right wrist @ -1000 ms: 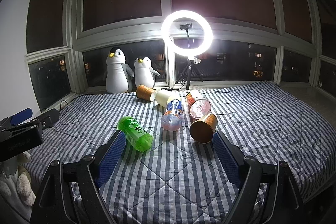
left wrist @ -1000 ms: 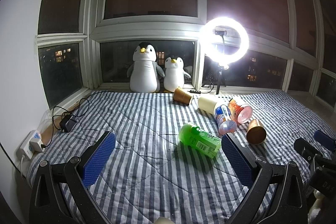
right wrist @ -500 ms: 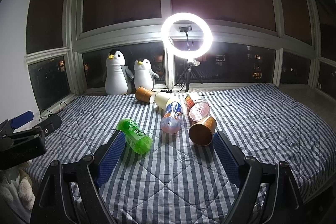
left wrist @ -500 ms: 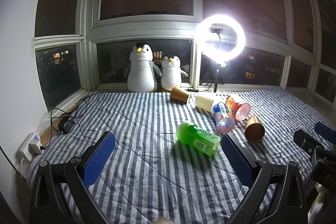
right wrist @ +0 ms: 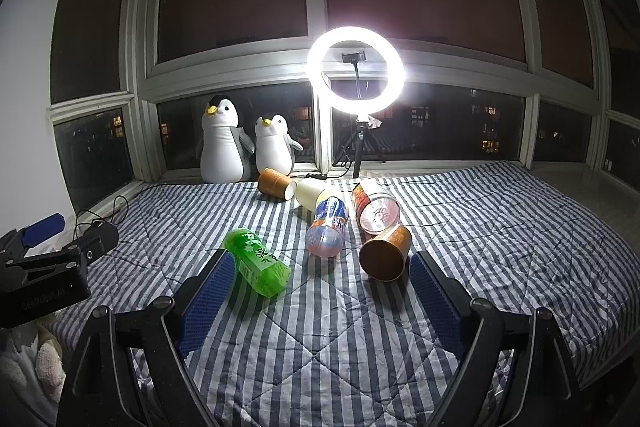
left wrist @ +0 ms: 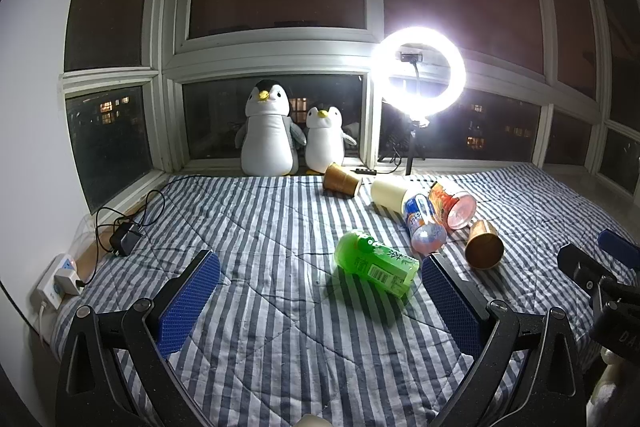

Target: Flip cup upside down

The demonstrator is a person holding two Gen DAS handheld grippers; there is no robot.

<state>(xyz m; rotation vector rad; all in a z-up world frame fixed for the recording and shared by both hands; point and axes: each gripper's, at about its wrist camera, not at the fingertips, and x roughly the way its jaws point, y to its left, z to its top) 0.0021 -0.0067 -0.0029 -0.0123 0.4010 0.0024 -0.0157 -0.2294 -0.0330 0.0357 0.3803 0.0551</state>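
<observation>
Several cups lie on their sides on the striped bedspread (right wrist: 500,227). A brown paper cup (right wrist: 386,253) lies nearest, mouth toward me, just ahead of my right gripper (right wrist: 318,289); it also shows in the left wrist view (left wrist: 483,245). A second brown cup (right wrist: 276,183) lies by the penguins, also in the left wrist view (left wrist: 342,179). A cream cup (right wrist: 312,193) and a red printed cup (right wrist: 376,209) lie between them. My left gripper (left wrist: 320,297) is open and empty, with a green bottle (left wrist: 376,263) just ahead between its fingers. My right gripper is open and empty.
A blue-orange bottle (right wrist: 328,223) lies among the cups. Two plush penguins (right wrist: 222,141) and a lit ring light on a tripod (right wrist: 356,75) stand at the window. A charger and cables (left wrist: 124,237) lie at the bed's left edge.
Both grippers have drifted slightly; the left view has shifted a little so the objects sit a bit further left. Nothing was grasped or moved on the bed.
</observation>
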